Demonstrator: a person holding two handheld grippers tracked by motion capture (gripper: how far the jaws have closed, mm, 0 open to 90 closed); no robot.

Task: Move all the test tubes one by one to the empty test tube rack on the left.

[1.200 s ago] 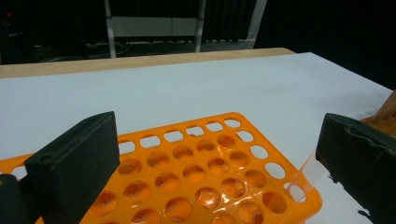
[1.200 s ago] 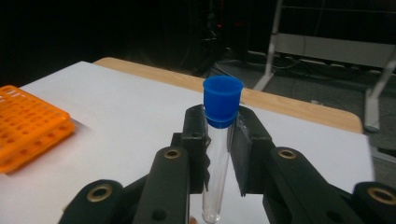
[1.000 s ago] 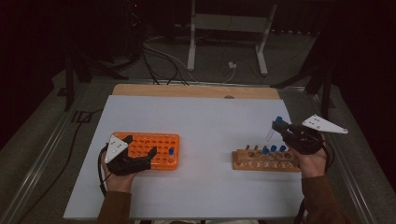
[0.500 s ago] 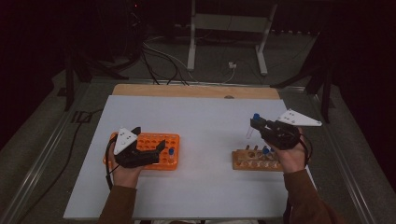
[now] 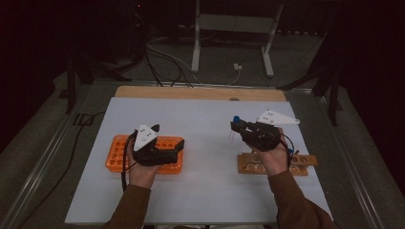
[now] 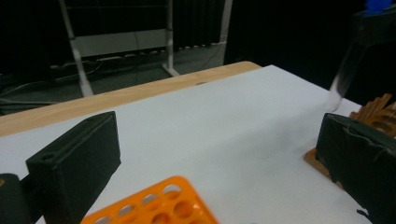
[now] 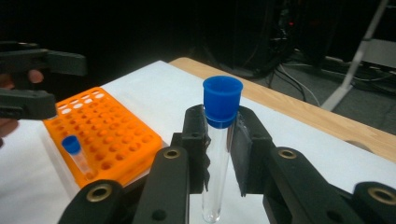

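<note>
While clamping the tube (image 7: 218,140), right gripper (image 5: 237,127) moved leftward, left gripper (image 5: 177,149) lifted, jaws apart.

Lab-style recording room, dark. White worktop (image 5: 200,119) with wooden edge. Orange tube rack (image 5: 117,155) and wooden tube rack (image 5: 305,162) on it, blue-capped test tube (image 7: 219,140) in use. Black curtains behind, metal stand legs (image 5: 196,43), loose cables (image 5: 162,57) on grey carpeted floor.
</note>
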